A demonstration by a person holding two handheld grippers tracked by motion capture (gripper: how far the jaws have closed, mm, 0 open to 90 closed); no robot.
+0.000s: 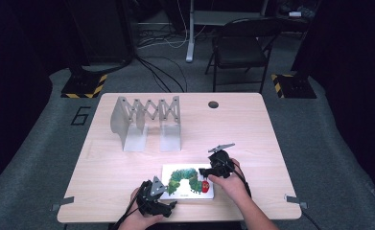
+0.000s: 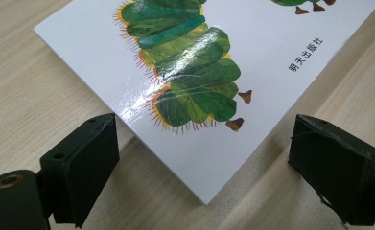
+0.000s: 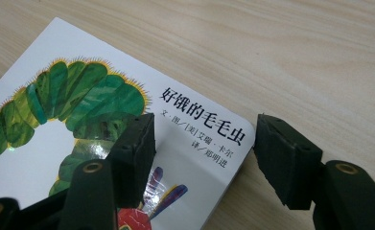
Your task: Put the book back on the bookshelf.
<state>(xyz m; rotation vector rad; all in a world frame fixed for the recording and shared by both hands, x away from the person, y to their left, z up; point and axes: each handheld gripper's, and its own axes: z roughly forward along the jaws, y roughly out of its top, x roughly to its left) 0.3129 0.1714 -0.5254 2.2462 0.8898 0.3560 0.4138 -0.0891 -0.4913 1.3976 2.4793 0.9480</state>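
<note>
Flat on the wooden table, near its front edge: a caterpillar picture book, cover up; behind it, well apart, an empty grey accordion file rack, nothing in its slots; left gripper spread wide around the book's near corner, pads clear of it; right gripper half spread across the corner by the title, one jaw above the cover, the other off the edge, gripping nothing.

Overhead light falls evenly on the pale surface; the surrounding room is dim, almost black at the side edges. The high view is soft and low in detail. White glare streaks the glossy book cover. The near jaws appear slightly blurred.
</note>
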